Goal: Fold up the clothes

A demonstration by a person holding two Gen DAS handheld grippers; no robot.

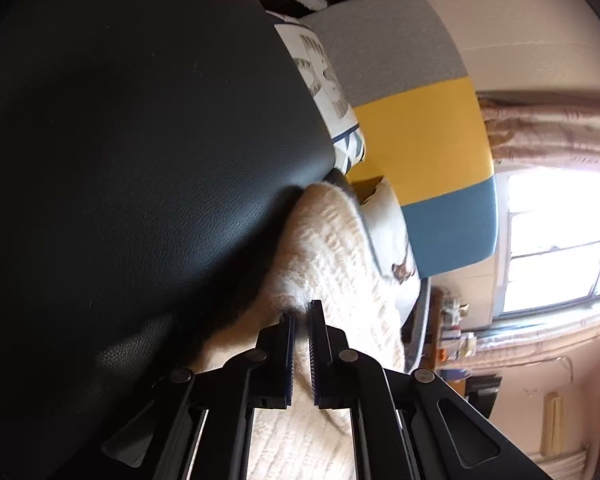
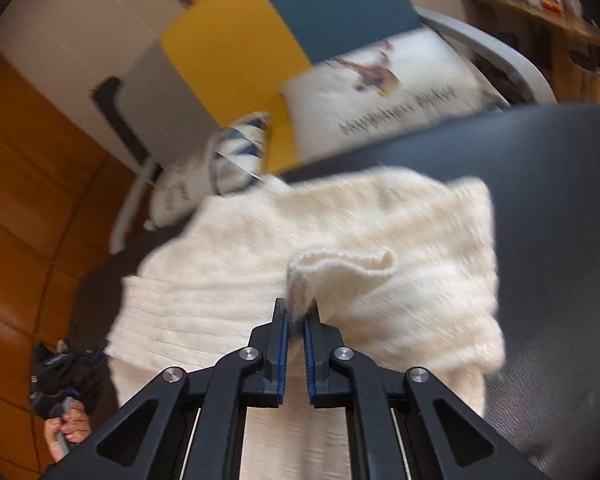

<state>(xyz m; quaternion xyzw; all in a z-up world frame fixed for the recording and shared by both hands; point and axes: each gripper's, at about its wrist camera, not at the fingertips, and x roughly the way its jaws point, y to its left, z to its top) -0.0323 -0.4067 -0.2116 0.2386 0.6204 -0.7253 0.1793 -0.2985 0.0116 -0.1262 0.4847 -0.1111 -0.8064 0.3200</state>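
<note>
A cream ribbed knit sweater (image 2: 228, 280) lies rumpled on black leather (image 2: 560, 240), its edges pinched by the nearly closed left gripper (image 1: 301, 312) and right gripper (image 2: 299, 310).

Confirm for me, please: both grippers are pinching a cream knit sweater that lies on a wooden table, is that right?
Not quite: the surface is a black leather seat, not a wooden table, as the right wrist view shows. The rest holds: the right gripper pinches a raised fold of the cream knit sweater, and the left gripper is shut on its edge.
</note>
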